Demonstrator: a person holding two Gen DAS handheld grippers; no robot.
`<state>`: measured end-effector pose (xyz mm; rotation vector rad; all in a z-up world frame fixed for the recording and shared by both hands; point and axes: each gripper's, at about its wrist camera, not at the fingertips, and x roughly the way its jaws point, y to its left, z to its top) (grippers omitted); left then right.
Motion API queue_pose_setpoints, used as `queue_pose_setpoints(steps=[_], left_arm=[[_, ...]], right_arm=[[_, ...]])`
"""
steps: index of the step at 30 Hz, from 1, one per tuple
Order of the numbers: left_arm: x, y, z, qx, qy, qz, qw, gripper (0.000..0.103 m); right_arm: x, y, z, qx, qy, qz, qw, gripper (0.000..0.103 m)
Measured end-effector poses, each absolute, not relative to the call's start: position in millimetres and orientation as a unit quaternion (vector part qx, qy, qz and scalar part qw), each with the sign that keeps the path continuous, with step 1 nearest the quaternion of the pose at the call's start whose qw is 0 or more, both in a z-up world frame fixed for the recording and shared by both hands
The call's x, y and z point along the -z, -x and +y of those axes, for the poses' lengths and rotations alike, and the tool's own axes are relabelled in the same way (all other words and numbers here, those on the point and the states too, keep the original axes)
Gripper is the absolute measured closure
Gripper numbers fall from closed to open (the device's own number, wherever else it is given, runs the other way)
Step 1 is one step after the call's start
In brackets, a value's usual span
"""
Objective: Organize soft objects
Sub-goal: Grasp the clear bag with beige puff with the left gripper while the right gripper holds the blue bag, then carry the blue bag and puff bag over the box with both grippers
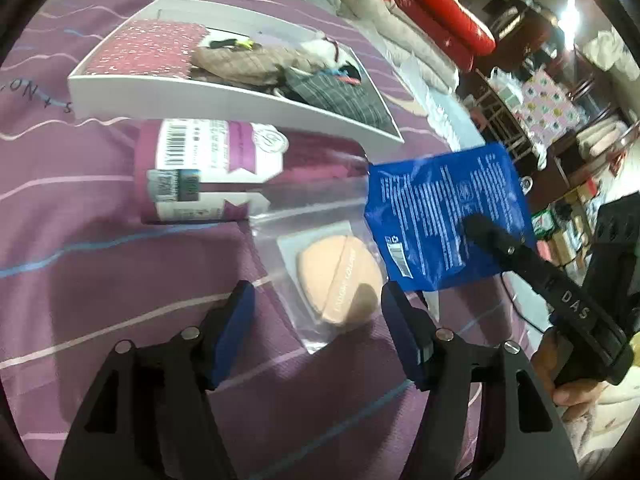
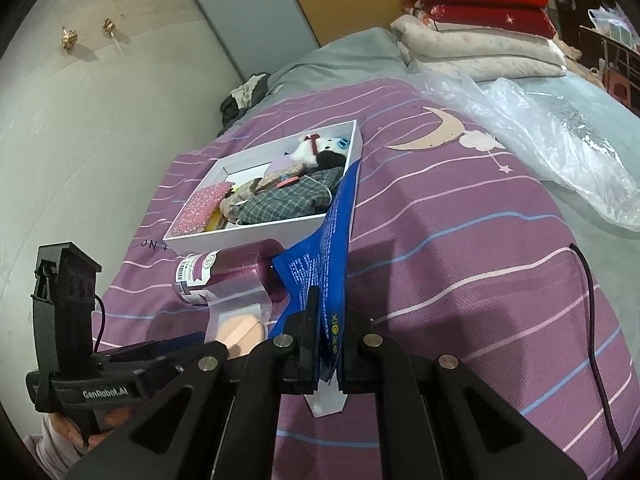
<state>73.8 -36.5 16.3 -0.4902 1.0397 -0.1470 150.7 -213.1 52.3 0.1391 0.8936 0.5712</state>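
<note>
A blue printed packet point(image 1: 436, 216) hangs above the purple striped bedspread point(image 1: 80, 264), and my right gripper point(image 2: 328, 320) is shut on its lower edge. The same packet point(image 2: 324, 256) leans toward the white box. My left gripper point(image 1: 316, 300) is open low over the bed. A peach powder puff in a clear bag point(image 1: 340, 280) lies between and just beyond its blue pads point(image 1: 236, 320), untouched. A purple labelled roll pack point(image 1: 200, 172) lies beside the bag. Behind it, the white box point(image 1: 224, 100) holds a pink glitter pouch, plaid cloth and a plush toy.
Folded red and cream blankets point(image 2: 476, 12) are stacked at the head of the bed. A crumpled clear plastic sheet point(image 2: 540, 136) lies on the right side, and a black cable point(image 2: 596, 320) runs over the bedspread. A wall bounds the left, with cluttered shelves point(image 1: 552, 112) past the bed's edge.
</note>
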Motion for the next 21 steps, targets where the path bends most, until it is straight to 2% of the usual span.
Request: queue_pose_setpoints(steps=[1,3,7,12,15,21], left_arm=[[-16.2,-74.3,-38.9,0.072,0.229,0.493,0.836,0.04],[-14.6,-74.8,-40.6,0.075,0.233,0.498,0.832,0.05],[-12.6,-74.5,-39.9,0.063,0.234,0.5,0.831,0.06],[-11.2,-75.7,-35.5,0.056,0.253,0.497,0.828,0.081],[-12.2,-72.7,-31.2,0.056,0.262,0.489,0.83,0.088],[-16.4,-63.1,-24.2,0.061,0.262,0.478,0.836,0.093]], right_arm=[[-52.5,-150.3,-212.8,-0.273,-0.065,0.426,0.86,0.099],[-53.3,-149.1,-212.5,-0.275,-0.064,0.425,0.86,0.099],[-53.0,-148.8,-212.9,-0.276,-0.064,0.425,0.859,0.099],[-54.3,-148.4,-212.5,-0.278,-0.064,0.425,0.859,0.099],[-55.7,-147.6,-211.8,-0.28,-0.063,0.423,0.859,0.099],[-61.3,-145.5,-210.6,-0.287,-0.06,0.417,0.861,0.099]])
